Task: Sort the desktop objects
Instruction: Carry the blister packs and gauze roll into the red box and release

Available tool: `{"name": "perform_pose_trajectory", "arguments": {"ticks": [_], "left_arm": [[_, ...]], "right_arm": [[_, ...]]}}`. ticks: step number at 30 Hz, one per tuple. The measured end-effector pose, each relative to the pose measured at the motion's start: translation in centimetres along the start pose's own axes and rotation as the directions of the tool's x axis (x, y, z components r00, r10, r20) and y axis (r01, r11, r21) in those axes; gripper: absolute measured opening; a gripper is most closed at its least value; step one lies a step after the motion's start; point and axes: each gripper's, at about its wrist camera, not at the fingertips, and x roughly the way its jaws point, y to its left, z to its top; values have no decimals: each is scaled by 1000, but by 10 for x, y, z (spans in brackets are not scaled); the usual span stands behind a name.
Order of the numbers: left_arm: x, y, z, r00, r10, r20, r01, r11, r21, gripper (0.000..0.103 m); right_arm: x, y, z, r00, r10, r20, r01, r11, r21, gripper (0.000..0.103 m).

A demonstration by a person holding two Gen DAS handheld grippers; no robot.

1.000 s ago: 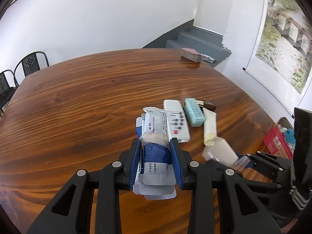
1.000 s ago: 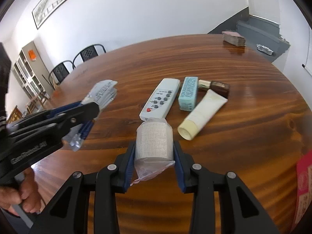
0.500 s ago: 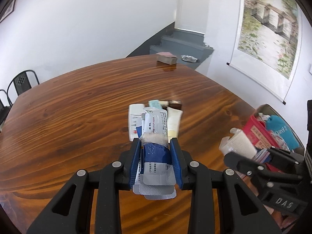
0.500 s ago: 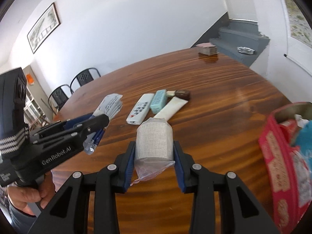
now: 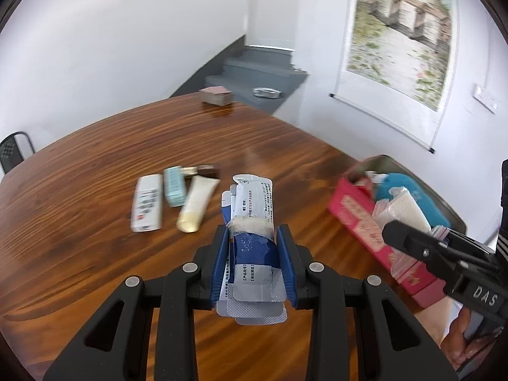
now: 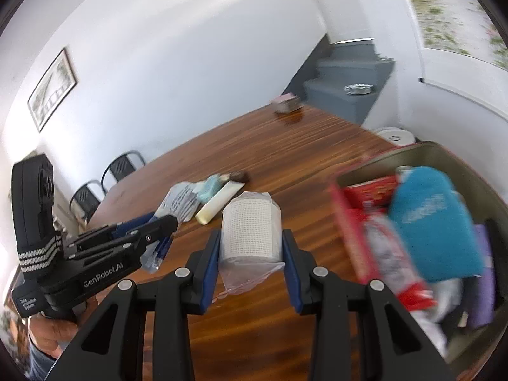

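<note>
My left gripper (image 5: pixel 252 238) is shut on a bundle of medicine packets (image 5: pixel 252 222), blue and white sachets over silver blister strips, held above the wooden table (image 5: pixel 95 174). My right gripper (image 6: pixel 250 241) is shut on a white bandage roll (image 6: pixel 250 228) in clear wrap. In the left wrist view the bandage roll (image 5: pixel 403 209) hangs close to the red storage box (image 5: pixel 358 219) at the right. That red storage box (image 6: pixel 343 219) is crammed with packets and a blue pouch (image 6: pixel 435 222). A white remote (image 5: pixel 146 201), a teal box (image 5: pixel 174 185) and a cream tube (image 5: pixel 197 203) lie on the table.
A small dark bottle (image 5: pixel 206 169) lies behind the tube. A pinkish stack of cards (image 5: pixel 217 95) sits at the table's far edge. Grey stairs (image 5: pixel 254 73) and a hanging scroll painting (image 5: pixel 400 31) lie beyond. Black chairs (image 6: pixel 104 177) stand at the left.
Both grippers have swung right with their loads, away from the remote and tube. The red box has come into view and grown, and the bandage roll now hangs close to it.
</note>
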Motion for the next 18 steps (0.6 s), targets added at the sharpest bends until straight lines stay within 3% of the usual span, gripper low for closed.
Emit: {"name": "perform_pose_trajectory", "arguments": {"ticks": [9,18], "left_arm": [[5,-68,10,994,-109,-6,109,990,88,34],[8,-116,15,982,-188,-27,189,971,148,34]], "right_arm": [[-58,-58,3,985,-125,120,113,989,99,40],[-86,-107,-8,953,-269,140,244,954,174,40]]}}
